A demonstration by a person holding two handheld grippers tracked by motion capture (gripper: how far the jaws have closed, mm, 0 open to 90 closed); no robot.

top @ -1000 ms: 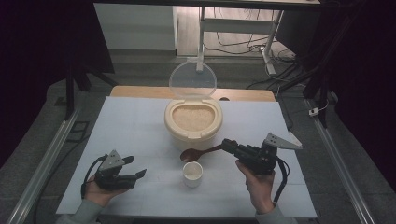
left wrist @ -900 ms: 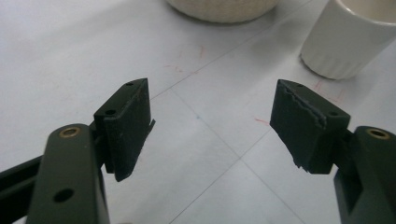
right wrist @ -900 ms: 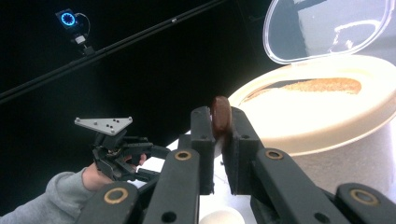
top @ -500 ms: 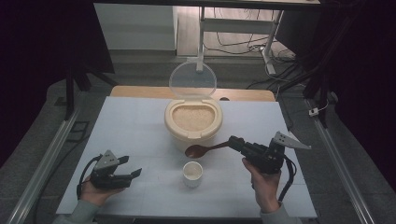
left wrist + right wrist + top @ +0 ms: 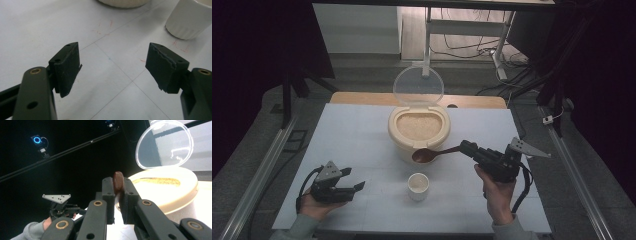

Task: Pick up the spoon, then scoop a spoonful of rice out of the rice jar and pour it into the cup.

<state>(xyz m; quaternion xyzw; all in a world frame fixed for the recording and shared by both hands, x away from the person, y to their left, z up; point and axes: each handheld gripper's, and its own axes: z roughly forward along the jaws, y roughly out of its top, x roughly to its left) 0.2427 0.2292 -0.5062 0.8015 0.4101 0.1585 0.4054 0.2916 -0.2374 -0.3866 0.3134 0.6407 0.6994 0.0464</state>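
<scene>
Holding spoon (image 5: 434,153) level, right gripper (image 5: 468,147) beside rice container (image 5: 418,131)

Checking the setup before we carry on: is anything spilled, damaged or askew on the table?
No spill shows on the table. One flaw: the right-hand pad of the left gripper has a ragged, chipped inner edge. The container, white cup and the spoon in the right gripper look in order.
</scene>
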